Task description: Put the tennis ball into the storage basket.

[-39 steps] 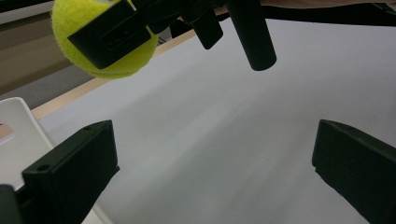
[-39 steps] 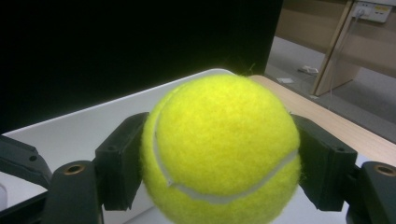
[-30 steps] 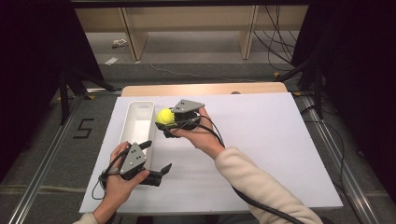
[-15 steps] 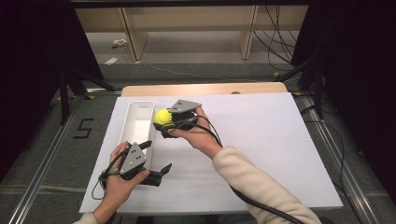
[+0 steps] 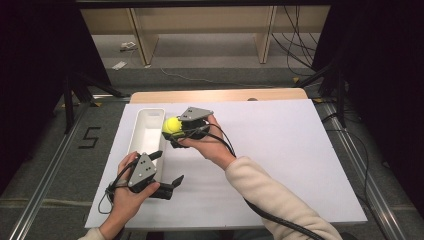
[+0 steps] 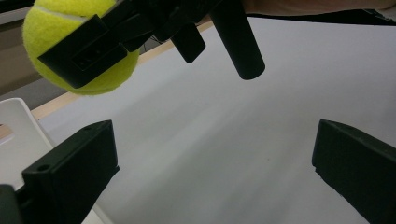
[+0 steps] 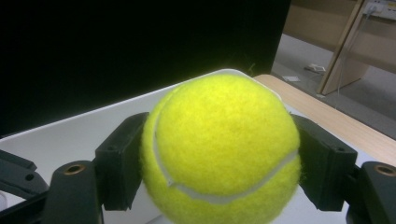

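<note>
A yellow tennis ball [image 5: 172, 125] is clamped between the jaws of my right gripper [image 5: 175, 128], held above the table just beside the right rim of a long white tray [image 5: 145, 131]. In the right gripper view the ball [image 7: 224, 149] is pressed by a black jaw on each side. My left gripper [image 5: 167, 167] lies low near the table's front left, open, with nothing between its jaws. From the left gripper view [image 6: 212, 172] the ball [image 6: 49, 25] hangs at the upper left, partly covered by the other gripper's jaw.
The white table sheet [image 5: 280, 150] stretches wide to the right of both hands. A wooden table edge [image 5: 220, 95] runs along the back. The tray's corner [image 6: 18, 135] sits left of my left jaw. Metal rails [image 5: 45, 175] flank the table.
My right gripper has carried the ball slightly left, closer to the tray. The left gripper has barely moved.
</note>
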Demonstrator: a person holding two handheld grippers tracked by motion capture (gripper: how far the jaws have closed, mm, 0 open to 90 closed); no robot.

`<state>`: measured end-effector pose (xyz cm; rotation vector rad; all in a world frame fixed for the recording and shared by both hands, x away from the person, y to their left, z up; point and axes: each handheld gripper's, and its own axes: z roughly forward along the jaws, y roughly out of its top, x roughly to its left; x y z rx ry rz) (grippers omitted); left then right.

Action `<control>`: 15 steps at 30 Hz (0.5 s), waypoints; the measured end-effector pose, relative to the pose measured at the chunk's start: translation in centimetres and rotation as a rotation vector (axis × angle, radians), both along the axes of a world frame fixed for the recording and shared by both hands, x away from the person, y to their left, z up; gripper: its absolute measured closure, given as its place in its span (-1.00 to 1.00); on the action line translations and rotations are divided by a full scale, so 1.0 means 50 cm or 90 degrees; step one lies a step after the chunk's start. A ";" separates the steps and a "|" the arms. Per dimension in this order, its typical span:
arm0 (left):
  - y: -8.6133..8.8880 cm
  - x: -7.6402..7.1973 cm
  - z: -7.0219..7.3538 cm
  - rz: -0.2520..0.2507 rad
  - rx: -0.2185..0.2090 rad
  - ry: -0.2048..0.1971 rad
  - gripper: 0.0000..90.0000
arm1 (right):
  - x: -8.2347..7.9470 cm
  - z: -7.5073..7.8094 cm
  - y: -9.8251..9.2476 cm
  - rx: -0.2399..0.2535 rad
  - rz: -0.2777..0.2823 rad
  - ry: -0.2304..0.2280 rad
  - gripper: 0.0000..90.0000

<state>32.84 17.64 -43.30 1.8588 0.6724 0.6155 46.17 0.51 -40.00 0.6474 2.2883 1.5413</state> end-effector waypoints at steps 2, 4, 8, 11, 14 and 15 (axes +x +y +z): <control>0.000 0.000 0.000 -0.001 0.000 0.000 -1.00 | 0.000 0.000 0.001 -0.001 0.001 -0.001 -0.40; 0.000 0.000 0.000 -0.002 0.001 0.000 -1.00 | 0.001 0.000 0.001 -0.002 0.002 0.000 -0.40; 0.000 0.000 0.000 -0.001 0.000 0.000 -1.00 | 0.002 0.001 0.004 -0.001 0.001 0.002 -0.40; 0.000 0.000 0.000 -0.002 0.001 -0.001 -1.00 | 0.002 0.001 0.008 -0.003 0.005 0.003 -0.40; 0.000 0.000 0.000 -0.002 0.001 -0.001 -1.00 | 0.001 0.001 0.012 -0.001 0.006 0.003 -0.40; 0.000 0.000 0.000 -0.002 0.001 -0.001 -1.00 | 0.002 0.002 0.014 -0.002 0.007 0.003 -0.40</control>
